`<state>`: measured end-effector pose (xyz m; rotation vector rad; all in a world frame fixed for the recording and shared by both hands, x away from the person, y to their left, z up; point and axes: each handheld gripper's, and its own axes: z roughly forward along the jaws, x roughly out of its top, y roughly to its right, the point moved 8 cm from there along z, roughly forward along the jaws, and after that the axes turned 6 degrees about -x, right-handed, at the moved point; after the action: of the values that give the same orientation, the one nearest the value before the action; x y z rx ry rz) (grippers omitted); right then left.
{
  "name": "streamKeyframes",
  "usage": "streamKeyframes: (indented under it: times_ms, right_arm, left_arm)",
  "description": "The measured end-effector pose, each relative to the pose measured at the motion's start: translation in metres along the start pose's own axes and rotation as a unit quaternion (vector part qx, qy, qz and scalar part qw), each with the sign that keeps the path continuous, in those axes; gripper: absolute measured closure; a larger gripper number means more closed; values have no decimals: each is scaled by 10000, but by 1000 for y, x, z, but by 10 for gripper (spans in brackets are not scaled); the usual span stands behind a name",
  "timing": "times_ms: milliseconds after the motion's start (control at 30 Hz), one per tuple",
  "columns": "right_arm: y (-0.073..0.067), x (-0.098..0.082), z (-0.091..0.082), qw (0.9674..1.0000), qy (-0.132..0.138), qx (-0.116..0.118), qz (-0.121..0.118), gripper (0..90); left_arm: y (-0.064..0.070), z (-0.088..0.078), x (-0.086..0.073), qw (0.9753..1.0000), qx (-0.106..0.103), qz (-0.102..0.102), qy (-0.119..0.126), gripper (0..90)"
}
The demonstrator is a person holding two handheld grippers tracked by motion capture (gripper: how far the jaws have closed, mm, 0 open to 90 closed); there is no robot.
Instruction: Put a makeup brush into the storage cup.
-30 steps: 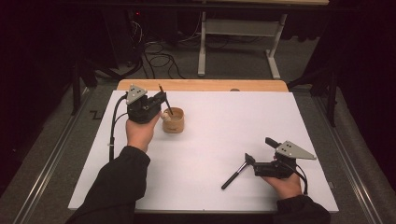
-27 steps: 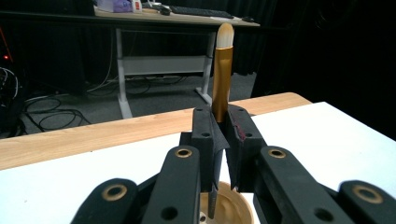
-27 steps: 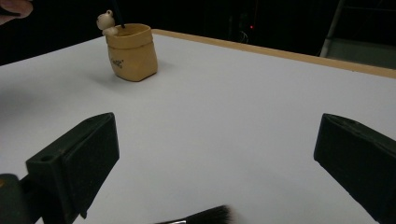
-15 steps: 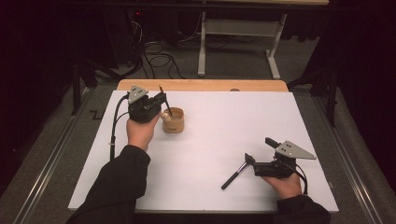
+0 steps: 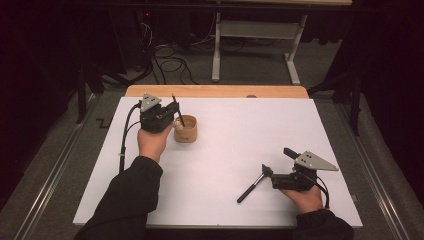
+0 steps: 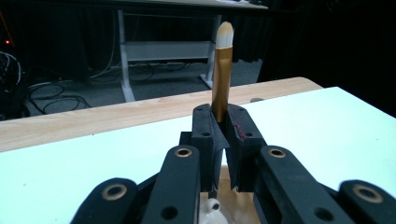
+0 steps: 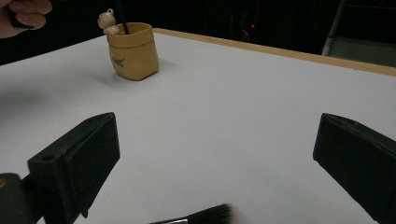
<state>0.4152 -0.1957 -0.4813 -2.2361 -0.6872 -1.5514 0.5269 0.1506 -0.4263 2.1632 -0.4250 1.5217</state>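
Note:
My left gripper (image 5: 171, 116) is shut on a thin brush (image 5: 176, 111) whose lower end stands in a small tan pot (image 5: 186, 131). In the left gripper view the jaws (image 6: 222, 126) clamp the brush's gold ferrule (image 6: 221, 74), its white tip pointing up, with the pot (image 6: 233, 210) just below. At the right front, my right gripper (image 5: 276, 161) rests on the table, open. A black brush (image 5: 251, 188) lies on the white surface by its lower jaw; its dark bristles (image 7: 205, 216) show between the wide jaws. Farther off stands the pot (image 7: 133, 51) with a small white figure (image 7: 107, 21) on its rim.
The white table top (image 5: 240, 130) has a wooden strip (image 5: 215, 91) along its far edge. Behind the table stand a metal frame (image 5: 216, 45) and loose cables (image 5: 167, 60) on the floor. A dark rail (image 5: 45, 185) runs along the left side.

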Motion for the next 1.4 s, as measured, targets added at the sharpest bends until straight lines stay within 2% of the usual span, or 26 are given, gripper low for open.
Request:
streamKeyframes:
  times_ms: [233, 767, 833, 867, 900, 967, 1033, 1100, 1300, 1400]
  right_arm:
    - [-1, -1, 0, 10000, -21, 14, 6, 15]
    - [-2, -2, 1, 10000, -44, 35, -33, 19]
    - [-2, -2, 1, 10000, -50, 36, -20, 19]
    - [-2, -2, 1, 10000, -46, 39, -24, 19]
    - [-2, -2, 1, 10000, -43, 38, -32, 19]
    - [-2, -2, 1, 10000, -45, 39, -30, 20]
    - [-3, -2, 1, 10000, -49, 32, -24, 20]
    - [-3, -2, 1, 10000, -50, 32, -28, 19]
    - [-2, -2, 1, 10000, -53, 16, -41, 19]
    - [-2, -2, 1, 10000, -42, 15, -48, 19]
  left_arm:
    - [-6, 3, -9, 9999, 30, -108, -89, 826]
    - [-5, 9, -21, 9995, -5, -117, -291, 818]
    - [-5, 9, -21, 9995, 3, -104, -288, 785]
    - [-5, 9, -20, 9995, -15, -133, -291, 641]
    - [-5, 9, -20, 9995, 12, -136, -287, 570]
    - [-7, 8, -20, 9995, 73, -106, -304, 451]
    - [-9, 7, -20, 9993, 145, -115, -324, 374]
    - [-11, 3, -19, 9993, 218, -105, -287, 318]
    - [-9, -5, -14, 9995, 233, -48, -192, 183]
    - [-7, -11, -13, 9997, 184, -67, -158, 158]
